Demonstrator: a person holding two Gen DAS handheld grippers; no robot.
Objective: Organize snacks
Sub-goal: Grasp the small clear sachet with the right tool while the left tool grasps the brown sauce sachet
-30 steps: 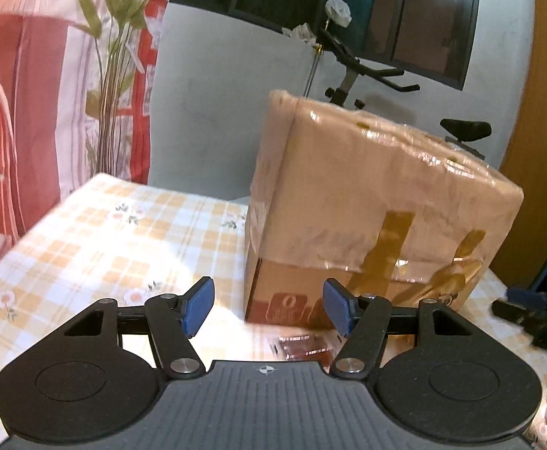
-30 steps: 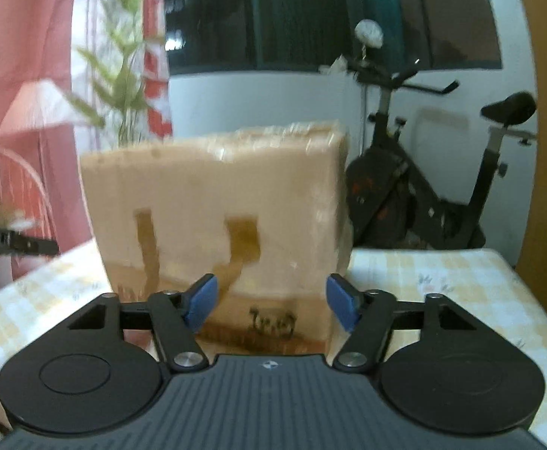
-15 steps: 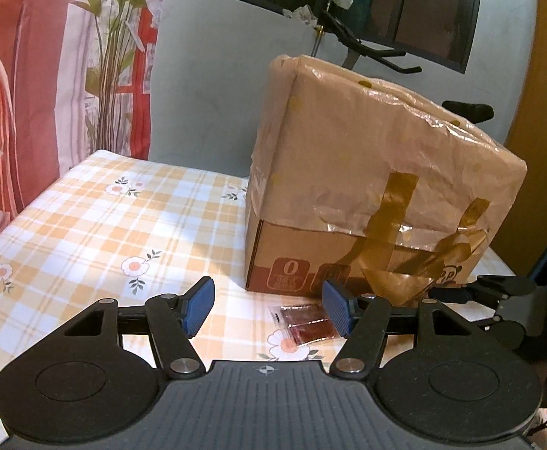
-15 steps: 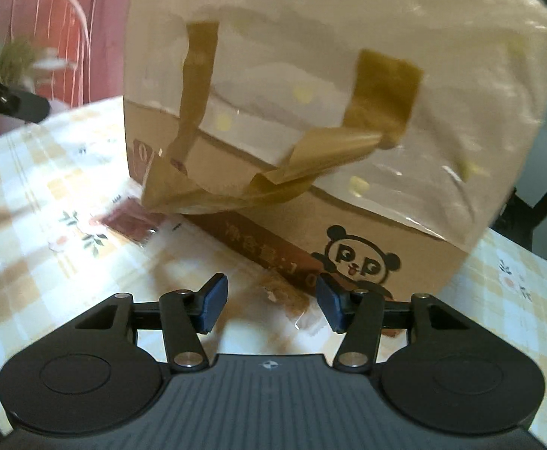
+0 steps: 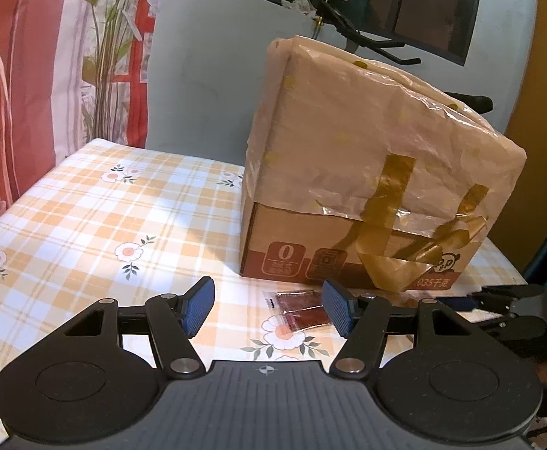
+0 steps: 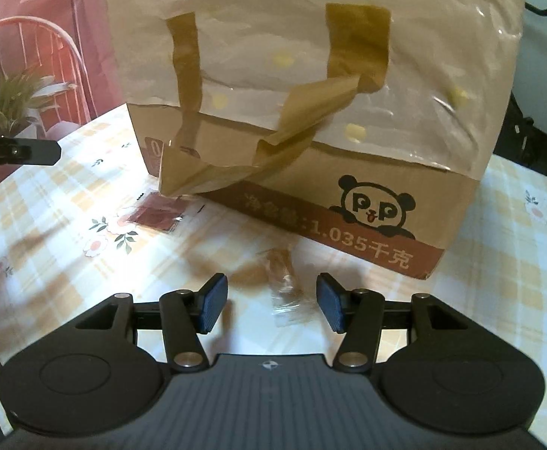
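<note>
A cardboard snack box (image 5: 367, 187) wrapped in a beige plastic bag stands on the checked tablecloth (image 5: 86, 225); it also fills the right wrist view (image 6: 311, 112). A dark red snack packet (image 5: 299, 309) lies in front of the box, just ahead of my open left gripper (image 5: 268, 309); it shows at the left in the right wrist view (image 6: 157, 213). A small clear-wrapped brown snack (image 6: 283, 281) lies between the fingers of my open right gripper (image 6: 271, 305), which hovers low over the table. The right gripper shows at the right of the left view (image 5: 506, 296).
An exercise bike (image 5: 363, 33) stands behind the table against a white wall. A red patterned curtain (image 5: 29, 75) and a plant (image 5: 104, 56) are at the left. A red wire chair (image 6: 37, 60) stands beyond the table. The table's right edge (image 5: 506, 258) is near the box.
Both grippers have tilted down and come closer to the table front of the box. The right gripper has moved in over the clear-wrapped snack, which now lies between its fingers.
</note>
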